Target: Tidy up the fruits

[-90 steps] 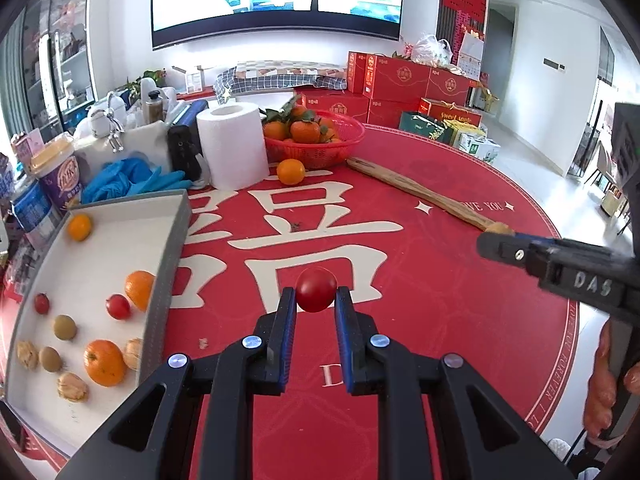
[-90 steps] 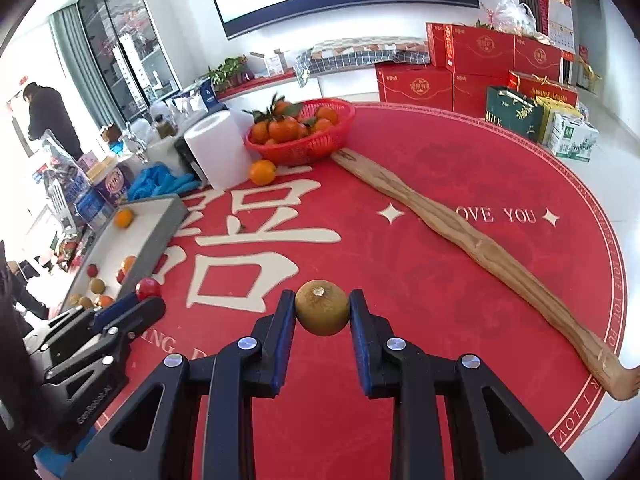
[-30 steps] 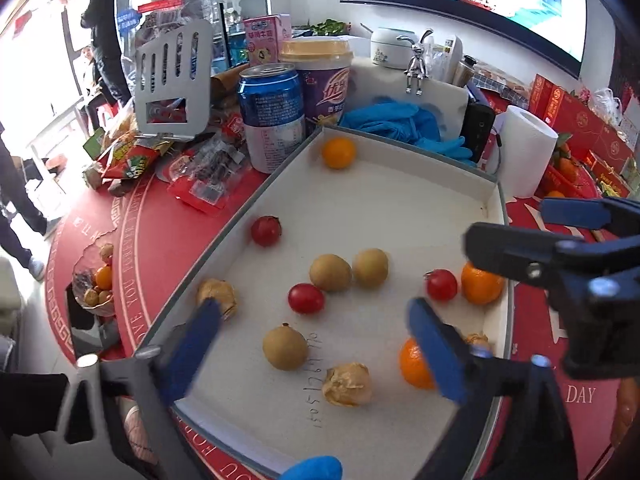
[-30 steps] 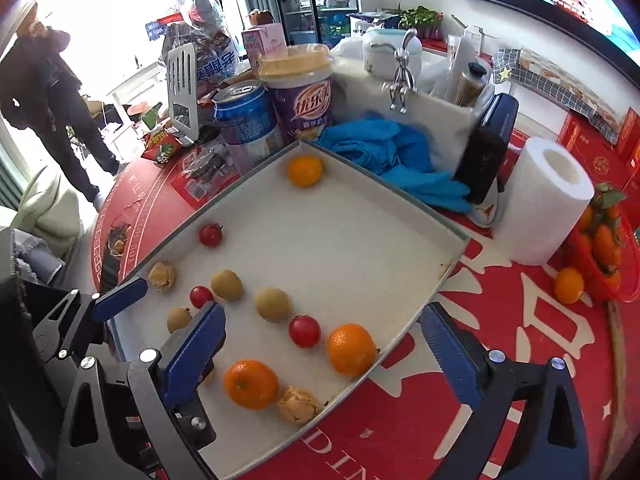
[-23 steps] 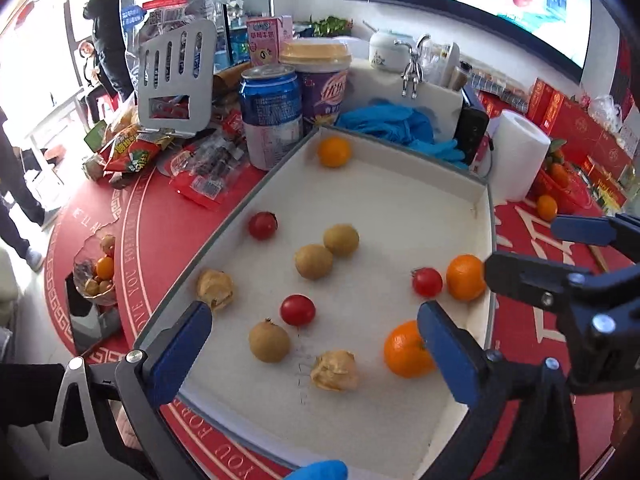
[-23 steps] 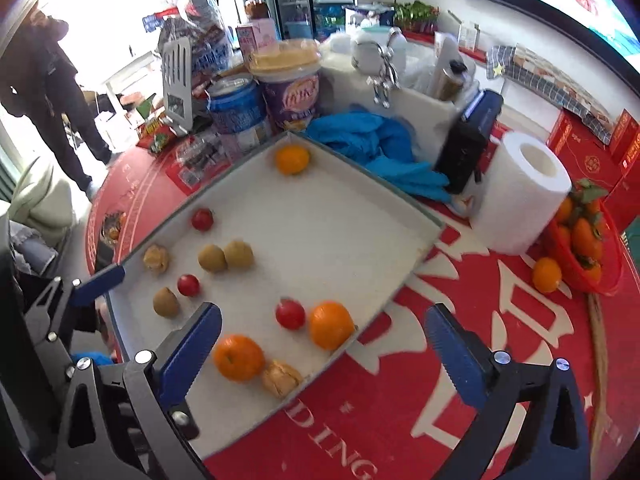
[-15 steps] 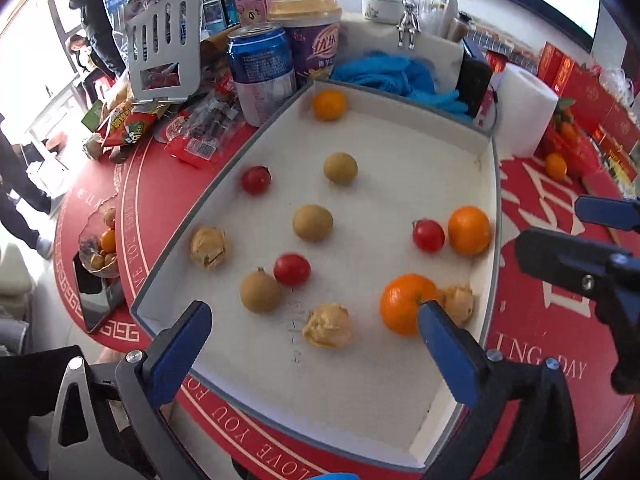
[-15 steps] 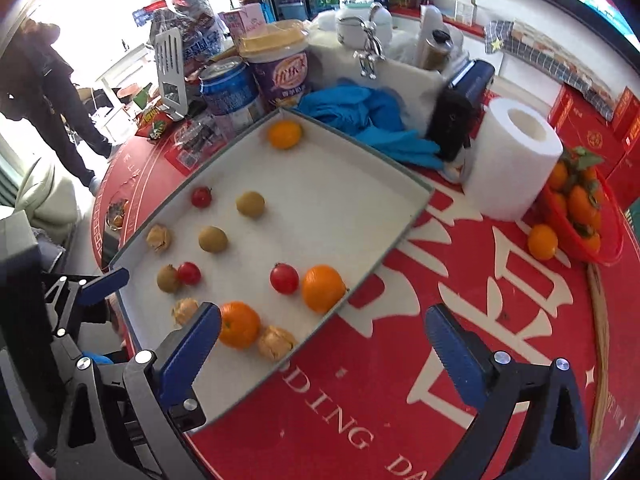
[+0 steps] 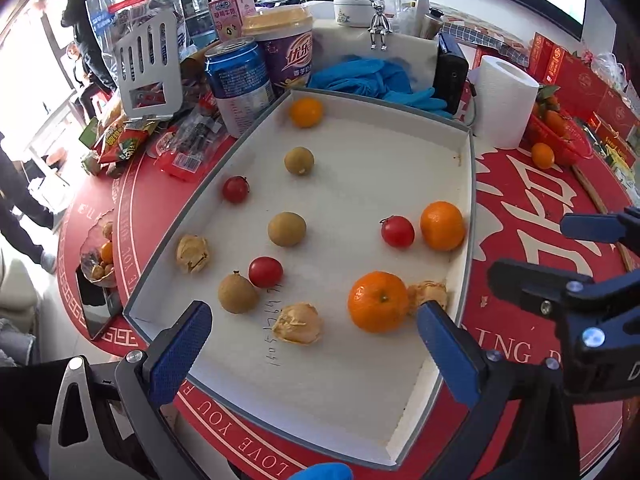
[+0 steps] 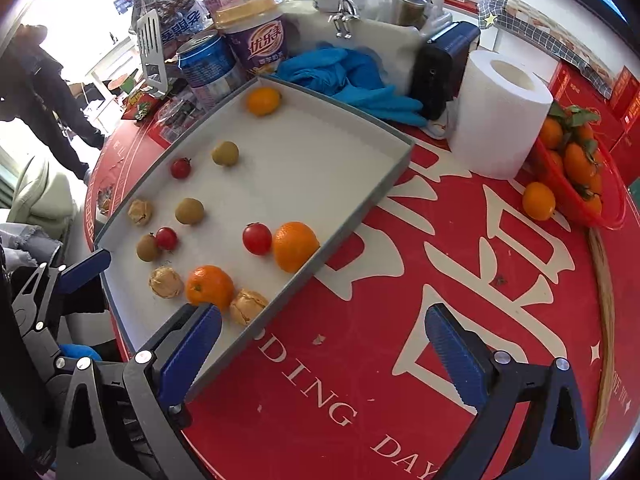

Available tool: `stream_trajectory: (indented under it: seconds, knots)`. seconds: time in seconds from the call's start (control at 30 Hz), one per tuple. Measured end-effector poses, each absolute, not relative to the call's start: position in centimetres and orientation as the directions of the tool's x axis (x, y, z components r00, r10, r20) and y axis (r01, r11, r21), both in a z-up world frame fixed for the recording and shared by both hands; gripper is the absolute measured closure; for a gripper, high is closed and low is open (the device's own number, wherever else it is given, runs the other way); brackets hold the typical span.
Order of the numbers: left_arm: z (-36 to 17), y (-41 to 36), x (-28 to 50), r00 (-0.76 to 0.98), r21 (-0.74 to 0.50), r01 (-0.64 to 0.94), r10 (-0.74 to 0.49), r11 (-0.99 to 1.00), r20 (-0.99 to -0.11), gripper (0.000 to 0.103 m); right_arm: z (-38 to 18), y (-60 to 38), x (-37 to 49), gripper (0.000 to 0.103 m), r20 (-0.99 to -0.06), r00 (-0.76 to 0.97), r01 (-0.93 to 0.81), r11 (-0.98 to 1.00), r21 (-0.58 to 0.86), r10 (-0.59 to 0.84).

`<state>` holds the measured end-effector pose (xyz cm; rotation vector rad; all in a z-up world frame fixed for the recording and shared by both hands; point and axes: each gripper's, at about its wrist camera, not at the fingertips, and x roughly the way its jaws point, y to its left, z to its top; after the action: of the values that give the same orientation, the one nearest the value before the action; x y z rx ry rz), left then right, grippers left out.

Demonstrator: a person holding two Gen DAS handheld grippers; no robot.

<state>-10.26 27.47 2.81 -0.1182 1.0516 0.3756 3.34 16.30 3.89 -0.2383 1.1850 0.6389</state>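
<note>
A white tray with a grey rim [image 9: 474,184] [image 10: 340,232] lies on the red tablecloth. It holds two large oranges [image 9: 378,302] [image 9: 442,226], a small orange [image 9: 306,112], three cherry tomatoes [image 9: 265,272], three brown round fruits [image 9: 287,229] and three papery husked fruits [image 9: 298,323]. My left gripper [image 9: 312,344] hangs wide open and empty above the tray's near end. My right gripper [image 10: 322,346] is also wide open and empty. It is above the red cloth, just right of the tray's near corner and close to an orange [image 10: 210,286].
A red basket of oranges [image 10: 580,184], a loose orange [image 10: 539,201] and a paper roll [image 10: 500,116] stand to the right of the tray. Blue gloves [image 9: 376,78], a blue can [image 9: 238,80] and a purple cup [image 9: 288,52] crowd its far end. A wooden stick [image 10: 600,280] lies far right.
Three seconds ago the left gripper held a cherry tomato and the right a brown fruit; both are now open and empty. Over the last second both drew back from the tray.
</note>
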Motion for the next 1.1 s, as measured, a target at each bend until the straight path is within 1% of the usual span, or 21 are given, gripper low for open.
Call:
stream_trajectory:
  seconds: [0.63,1.1]
  knots:
    - [2.57,27.64,-10.26,0.432,0.061,-0.361,0.225,0.931,-0.873,0.000,3.28,16.73,2.84,0.001,-0.920,0.221,-0.598,0.790,0.134,0.324]
    - [2.41,27.30,-10.40,0.417,0.072,-0.372,0.236,0.925,-0.878,0.000,2.93,16.55,2.56,0.001,-0.916,0.208,-0.606,0.780,0.155,0.344]
